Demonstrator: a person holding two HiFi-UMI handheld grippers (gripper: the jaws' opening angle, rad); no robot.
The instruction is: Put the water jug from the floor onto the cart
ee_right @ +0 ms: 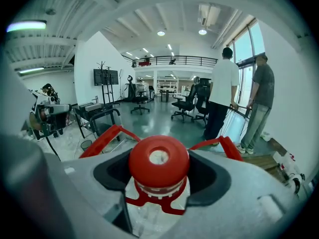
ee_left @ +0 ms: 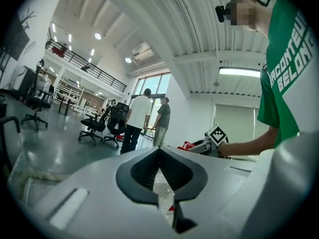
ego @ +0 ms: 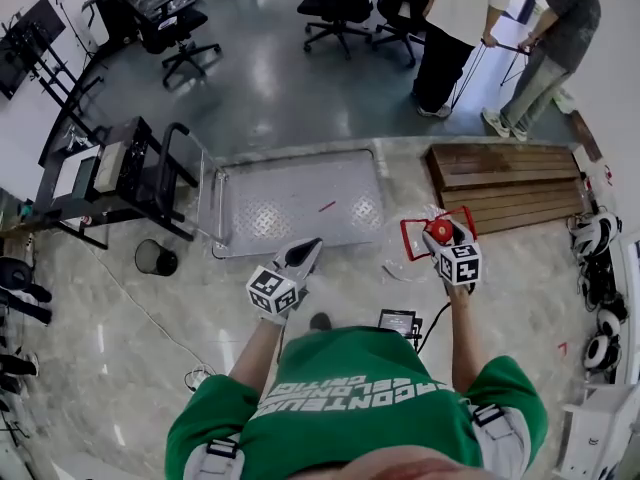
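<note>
The cart (ego: 290, 198) sits on the floor (ego: 130, 338), a bin (ego: 155, 258) to its left. The water jug (ego: 438, 231) hangs just right of the cart.

Cart deck (ego: 290, 208) lies open to approach from the near side, bare save a small red scrap (ego: 327, 206). Upright handle (ego: 205, 193) bars its left end. Wooden platform (ego: 505, 183) flanks the right.

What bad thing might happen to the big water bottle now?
1. The right gripper grips the water jug only at the neck under its red cap, so the jug might slip out or swing.
2. The left gripper is shut and empty, so nothing steadies the jug from below.
3. The cart is a little ahead, so the jug must travel in that small grip.
</note>
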